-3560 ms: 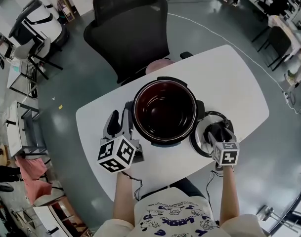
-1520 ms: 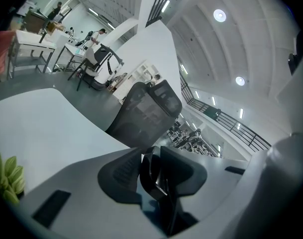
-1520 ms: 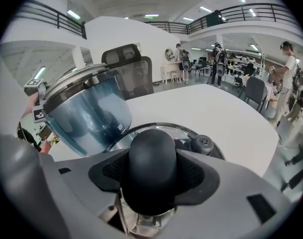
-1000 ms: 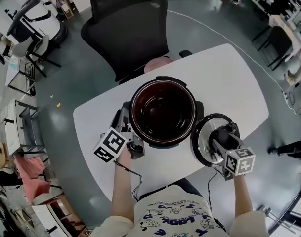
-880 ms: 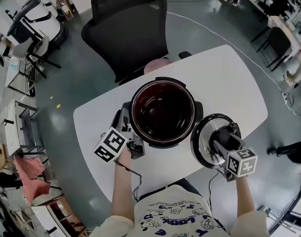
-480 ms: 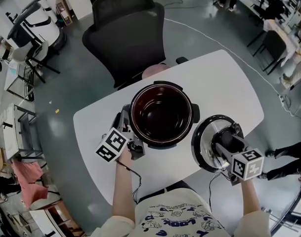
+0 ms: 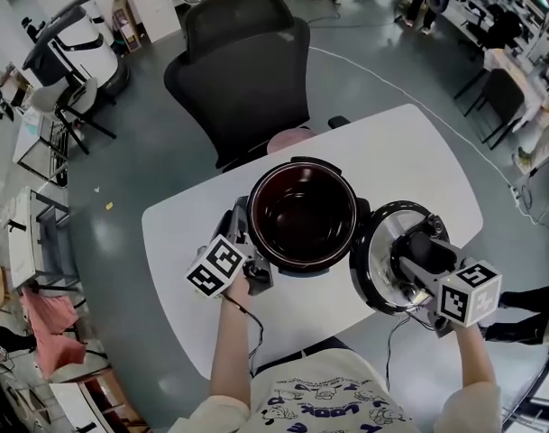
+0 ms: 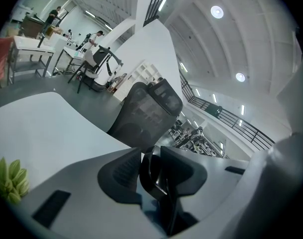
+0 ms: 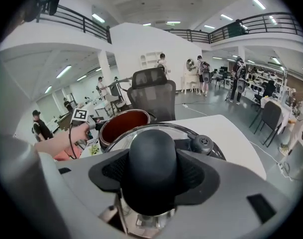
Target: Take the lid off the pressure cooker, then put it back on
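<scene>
The open pressure cooker pot (image 7: 301,213) stands mid-table, dark and empty inside. My left gripper (image 7: 242,233) is shut on the pot's black left side handle (image 8: 147,168), which sits squeezed between the pads in the left gripper view, at the left gripper (image 8: 153,174). The silver lid (image 7: 379,251) hangs in the air to the right of the pot, tilted, with its black knob (image 9: 152,151) clamped in my right gripper (image 9: 152,179). In the head view the right gripper (image 7: 416,253) comes in from the lower right. The right gripper view shows the pot (image 9: 122,122) beyond the lid's rim (image 9: 191,133).
The white table (image 7: 418,152) ends close in front of me and to the right of the lid. A black office chair (image 7: 242,70) stands behind the pot. Desks, chairs and people fill the room farther off.
My right gripper has lifted the lid up off the table, so it looks larger and nearer in the head view. The left gripper has stayed on the pot's handle.
</scene>
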`<state>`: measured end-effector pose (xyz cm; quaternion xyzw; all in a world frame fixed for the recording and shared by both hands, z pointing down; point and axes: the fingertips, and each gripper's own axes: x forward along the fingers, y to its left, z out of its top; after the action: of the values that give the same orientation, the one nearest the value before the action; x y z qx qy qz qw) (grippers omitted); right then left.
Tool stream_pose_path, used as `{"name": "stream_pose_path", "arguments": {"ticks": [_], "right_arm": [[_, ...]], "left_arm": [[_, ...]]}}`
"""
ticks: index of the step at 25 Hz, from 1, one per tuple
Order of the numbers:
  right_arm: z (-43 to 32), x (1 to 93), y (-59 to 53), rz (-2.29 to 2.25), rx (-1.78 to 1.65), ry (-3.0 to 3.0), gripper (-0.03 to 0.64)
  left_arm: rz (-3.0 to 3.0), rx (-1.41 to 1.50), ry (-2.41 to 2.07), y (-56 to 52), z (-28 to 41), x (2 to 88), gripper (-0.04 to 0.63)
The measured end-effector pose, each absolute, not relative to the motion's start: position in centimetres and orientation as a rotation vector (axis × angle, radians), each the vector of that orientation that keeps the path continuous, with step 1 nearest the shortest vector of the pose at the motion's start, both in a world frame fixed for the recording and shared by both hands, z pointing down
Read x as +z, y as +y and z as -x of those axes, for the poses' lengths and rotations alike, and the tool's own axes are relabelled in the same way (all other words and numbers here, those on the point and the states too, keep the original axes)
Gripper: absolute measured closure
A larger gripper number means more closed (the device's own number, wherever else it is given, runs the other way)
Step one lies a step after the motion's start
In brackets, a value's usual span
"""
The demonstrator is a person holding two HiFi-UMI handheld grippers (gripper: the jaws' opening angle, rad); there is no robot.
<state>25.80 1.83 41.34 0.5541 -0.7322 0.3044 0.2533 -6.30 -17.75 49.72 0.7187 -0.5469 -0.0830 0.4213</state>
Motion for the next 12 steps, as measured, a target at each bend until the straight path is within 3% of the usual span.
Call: {"name": "stream_pose_path", "arguments": {"ticks": [12], "right_arm": [[-18.3, 38.5, -5.3, -1.289, 0.675, -2.140, 0.324]], "left_arm": [[-1.798, -0.215, -1.350, -17.8, 6.3, 49.6, 0.465]]}}
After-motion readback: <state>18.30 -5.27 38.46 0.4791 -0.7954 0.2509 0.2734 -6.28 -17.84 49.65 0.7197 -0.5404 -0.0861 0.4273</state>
